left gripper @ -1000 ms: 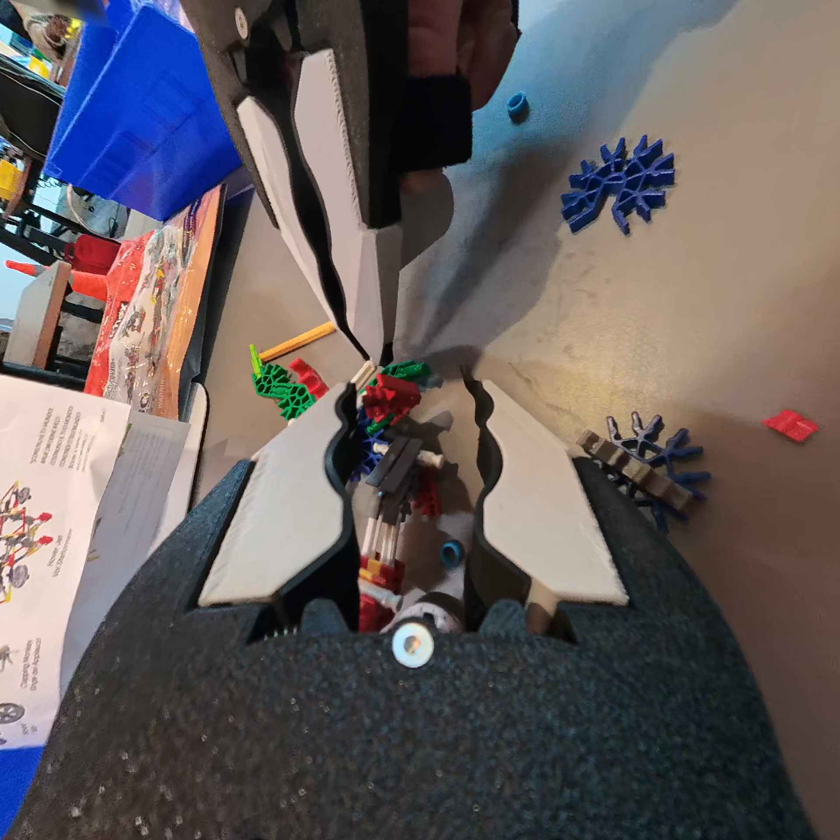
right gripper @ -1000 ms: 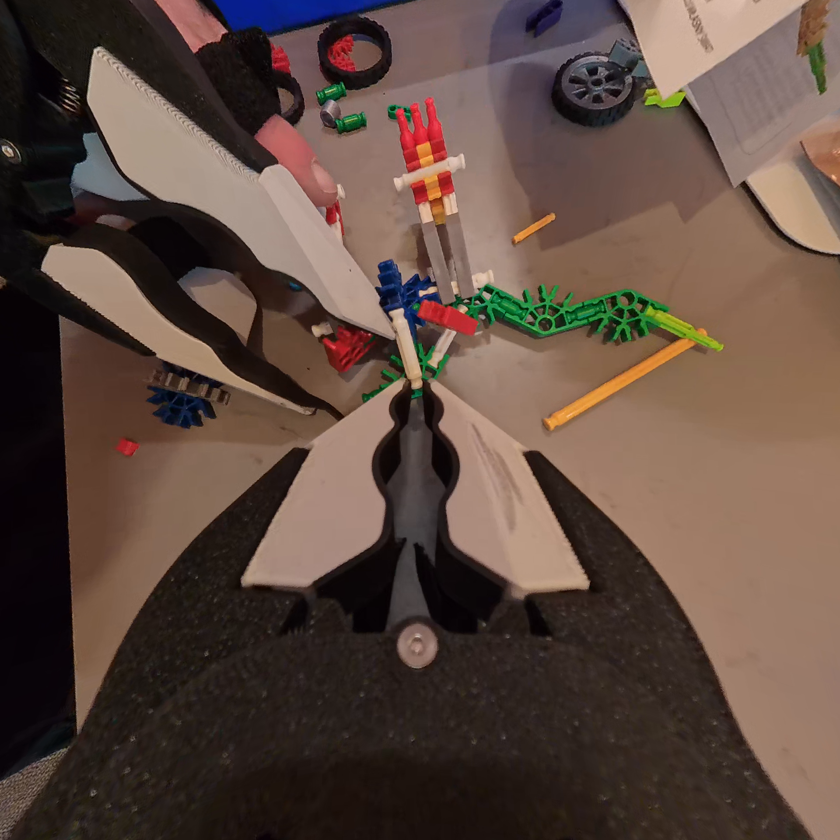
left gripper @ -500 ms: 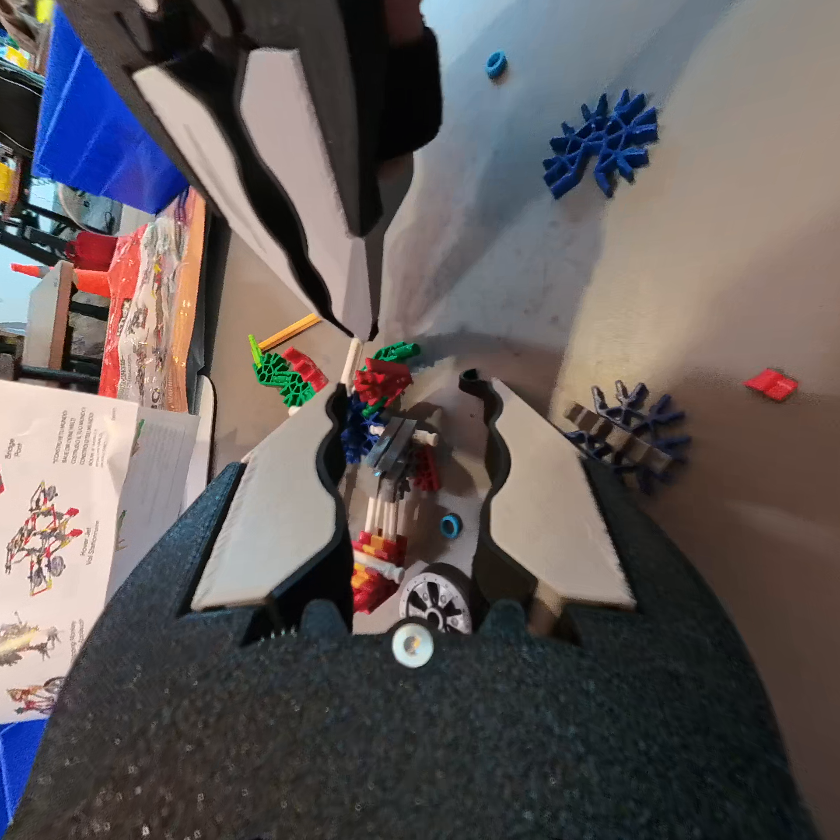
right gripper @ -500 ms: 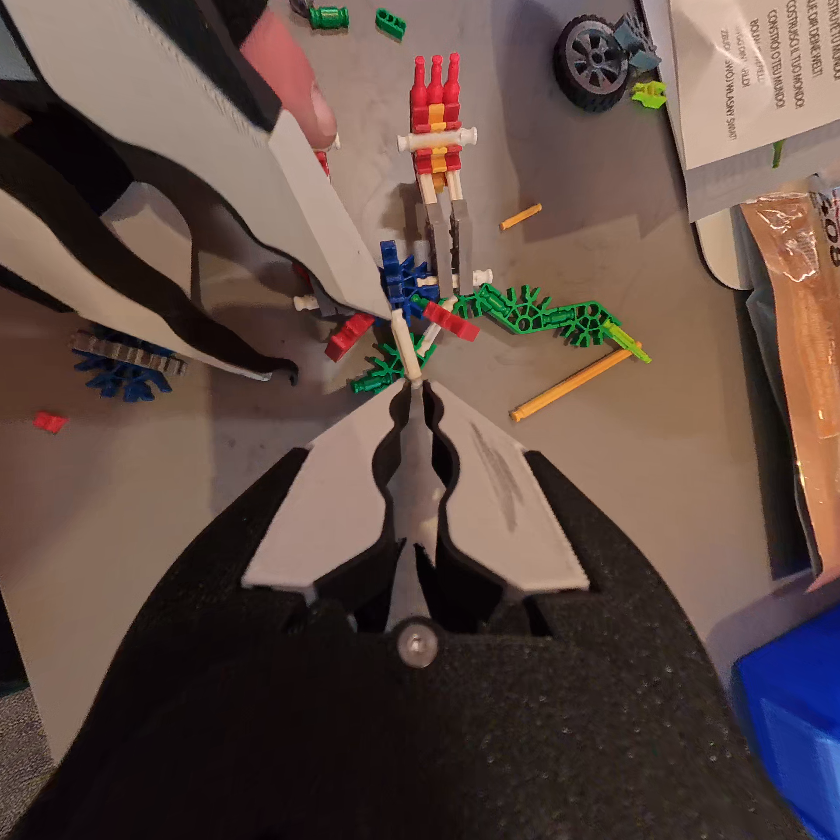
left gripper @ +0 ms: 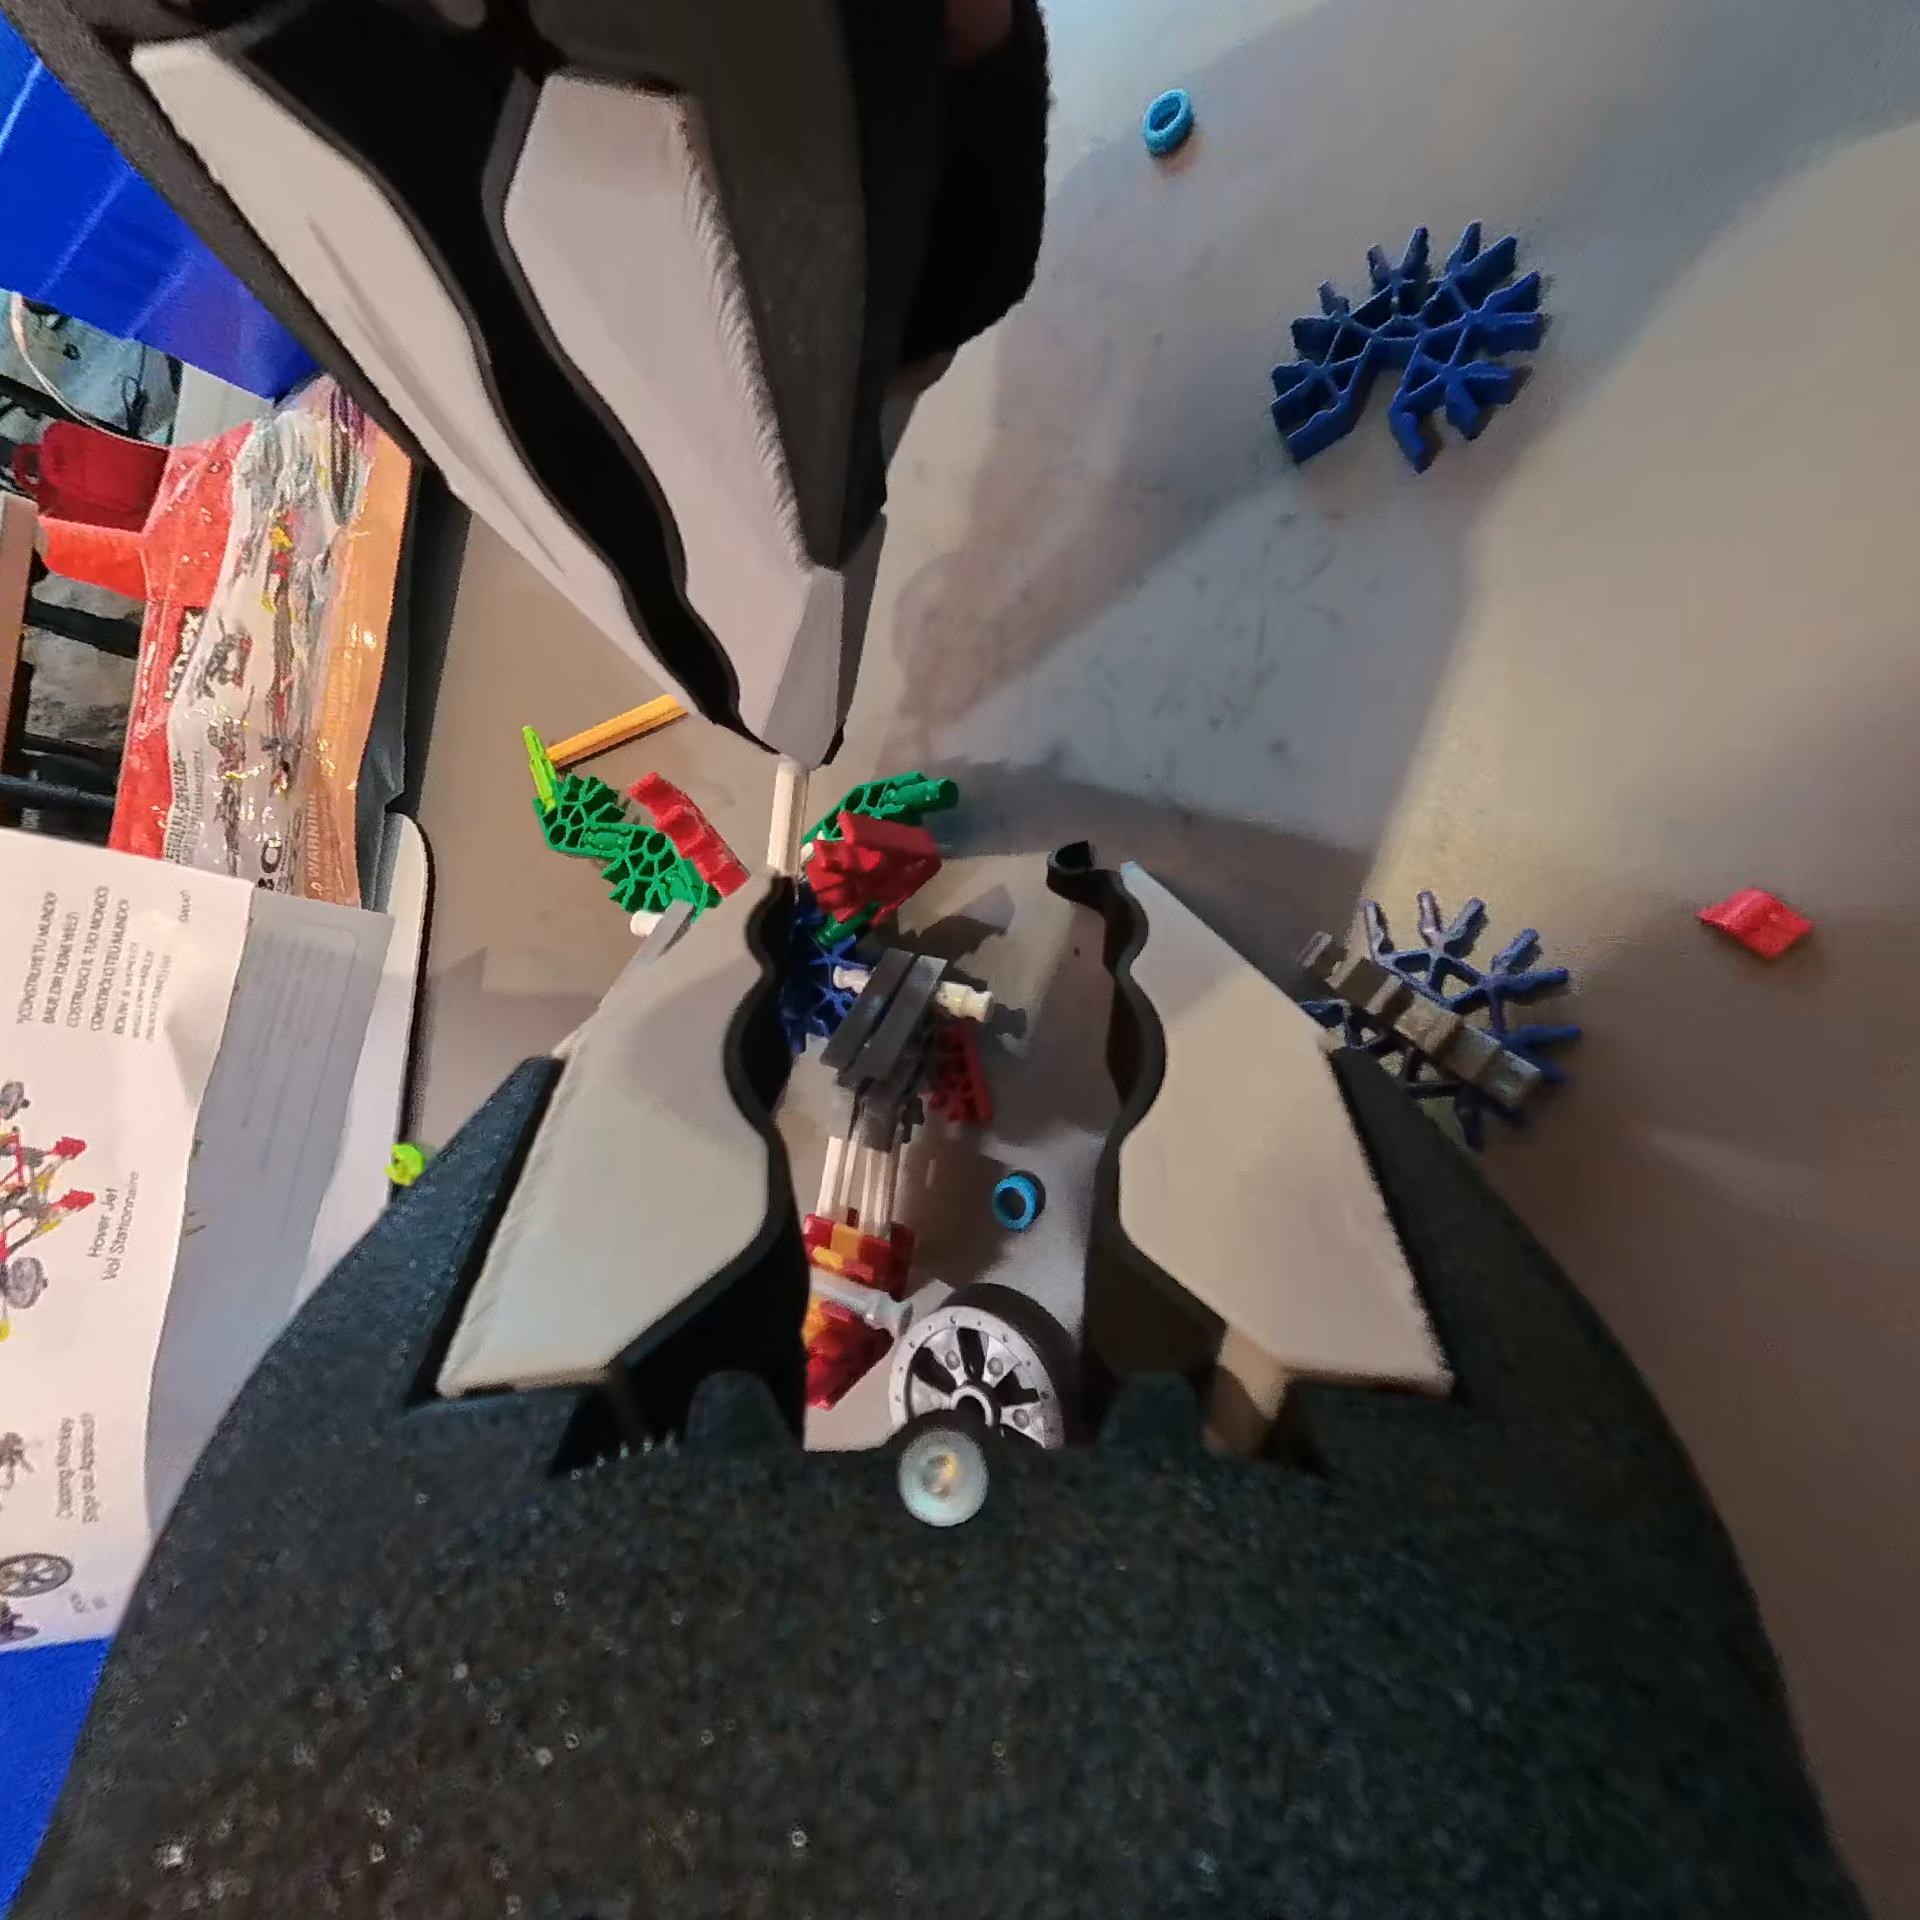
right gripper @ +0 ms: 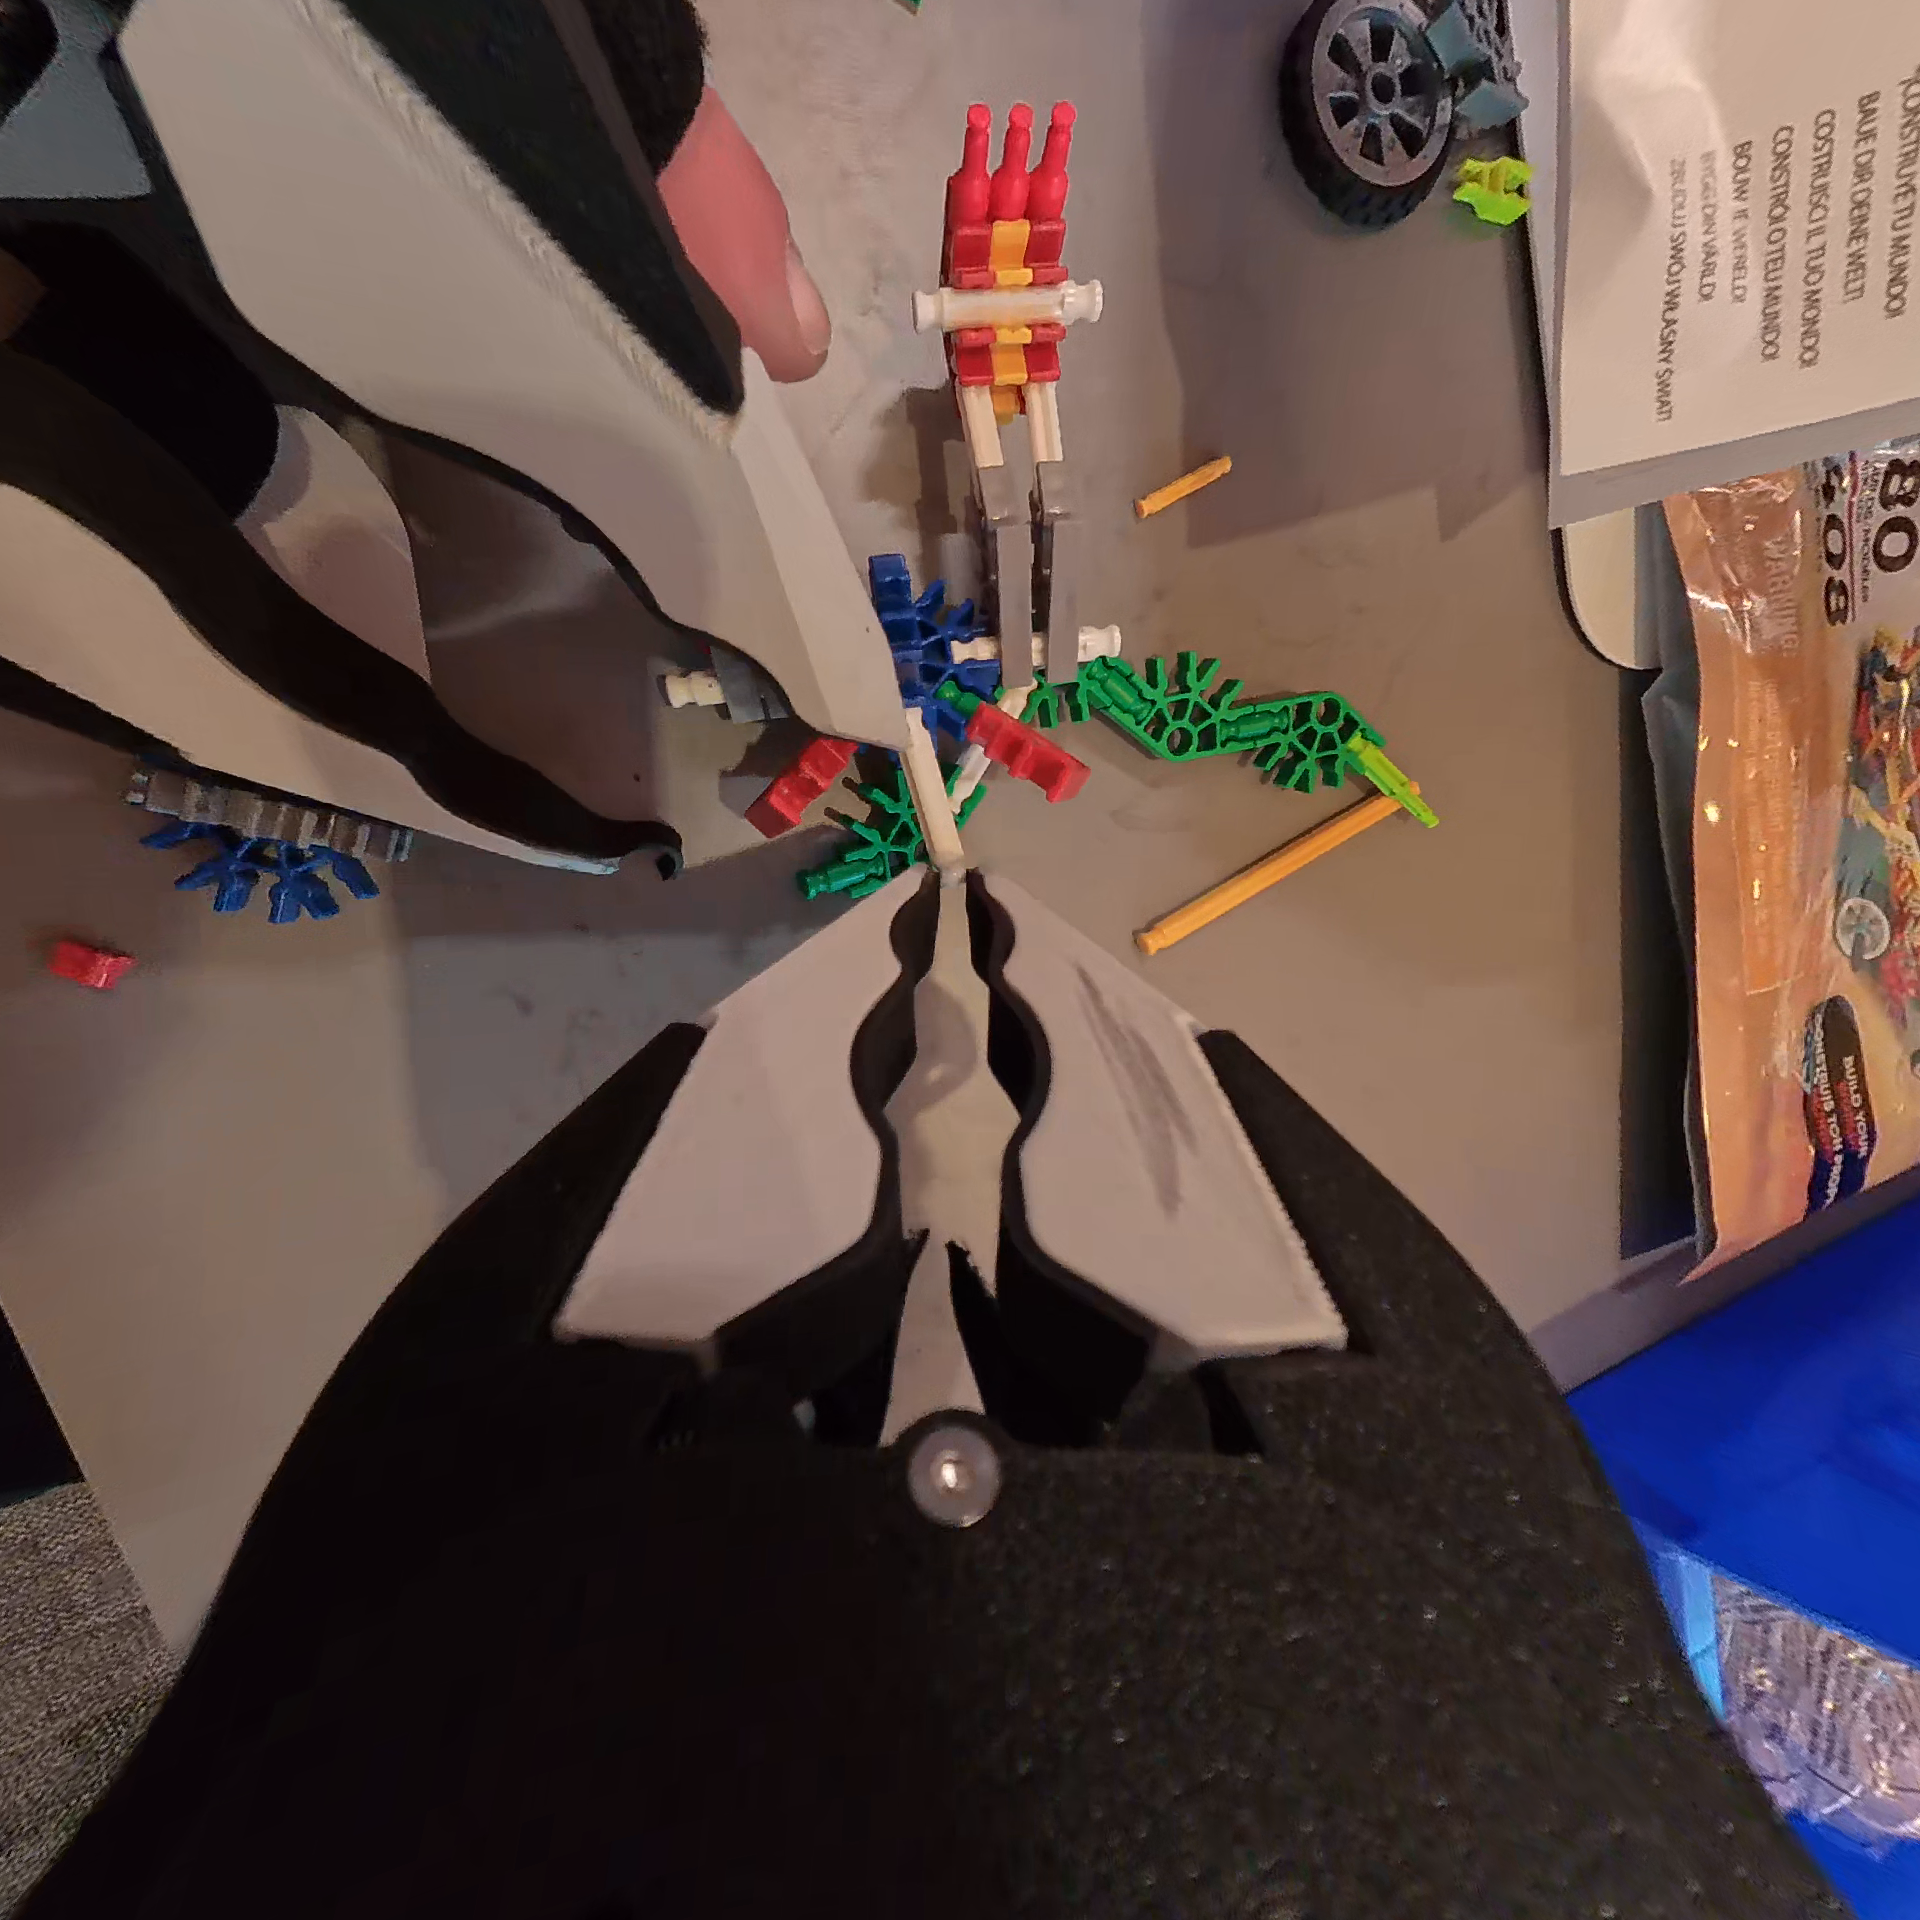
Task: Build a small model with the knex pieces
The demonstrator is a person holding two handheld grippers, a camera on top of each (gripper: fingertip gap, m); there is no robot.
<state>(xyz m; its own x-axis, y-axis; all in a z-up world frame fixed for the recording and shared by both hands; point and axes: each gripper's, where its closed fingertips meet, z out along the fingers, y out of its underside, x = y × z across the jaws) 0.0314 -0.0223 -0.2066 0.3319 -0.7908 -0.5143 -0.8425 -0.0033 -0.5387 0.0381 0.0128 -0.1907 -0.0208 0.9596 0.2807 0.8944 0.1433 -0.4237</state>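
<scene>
Now, the grey worktop [right gripper: 1351, 1091] fills both views, strewn with plastic construction-toy pieces. At its edge lie a blue plastic bin [right gripper: 1766, 1455], a bagged orange toy box [right gripper: 1808, 831] and a white printed instruction sheet [right gripper: 1714, 208].

The left hand-held gripper [left gripper: 925, 883] has its white, black-edged fingers spread wide, and it holds nothing. Between those fingers sits the assembled toy model [right gripper: 1008, 416], a run of red, yellow, white and grey rods and connectors. One finger [right gripper: 810, 582] presses against the model's blue snowflake-shaped connector [right gripper: 925, 644].

The right hand-held gripper [right gripper: 951, 883] is clamped on a short white rod [right gripper: 930, 800], which sticks out from the fingertips into the cluster at the model's near end. In the left wrist view that same rod [left gripper: 787, 821] runs from the right gripper's closed tips to the model.

A chain of green fan-shaped connectors [right gripper: 1216, 717] trails off to one side, touching a long yellow-orange rod [right gripper: 1268, 873]. Two red clip connectors [right gripper: 1029, 748] sit at the cluster, beside a green connector [right gripper: 873, 852].

A black tyre with a silver spoked hub [left gripper: 982, 1371] lies close under the left gripper, with a small blue ring [left gripper: 1016, 1200] beside it. A second wheel [right gripper: 1371, 104] rests near the instruction sheet.

Well apart lie a pair of dark blue snowflake connectors [left gripper: 1413, 343], another blue snowflake under a grey toothed strip [left gripper: 1444, 1018], and a tiny red piece [left gripper: 1756, 920].
</scene>
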